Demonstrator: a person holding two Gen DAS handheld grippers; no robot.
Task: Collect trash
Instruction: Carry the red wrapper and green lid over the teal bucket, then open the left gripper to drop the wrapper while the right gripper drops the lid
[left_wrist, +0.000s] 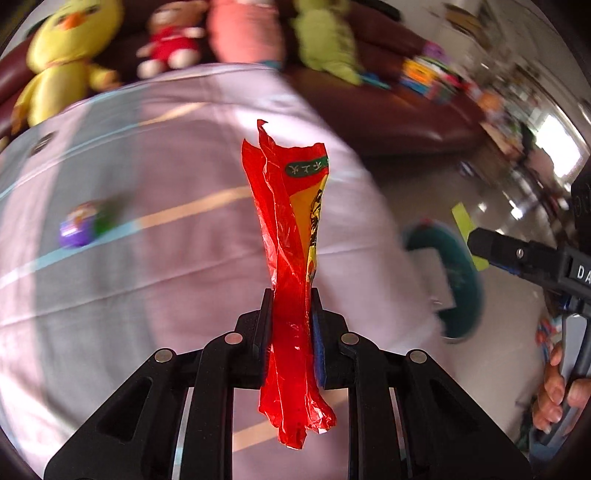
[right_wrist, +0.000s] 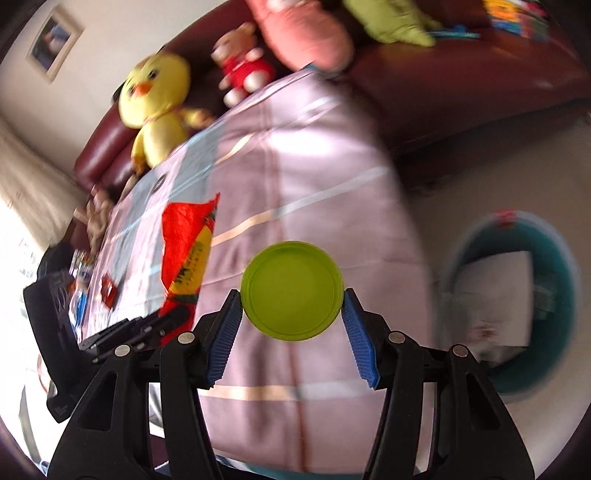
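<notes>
Trash is in both grippers, none yet binned. From the left wrist: the left gripper (left_wrist: 291, 325) is clamped on a red wrapper (left_wrist: 286, 240) that stands up between its pads over the pink bedspread (left_wrist: 184, 277); a small purple-green piece (left_wrist: 86, 227) lies on the cloth, apparently awaiting pickup, and a teal bin (left_wrist: 460, 280) sits on the floor beside the bed. From the right wrist: the right gripper (right_wrist: 291, 317) grips a green round lid (right_wrist: 291, 290) by its edges. Only this view shows the bin's (right_wrist: 517, 295) inside, already holding paper, and more small litter (right_wrist: 109, 290) on the bed's far side.
</notes>
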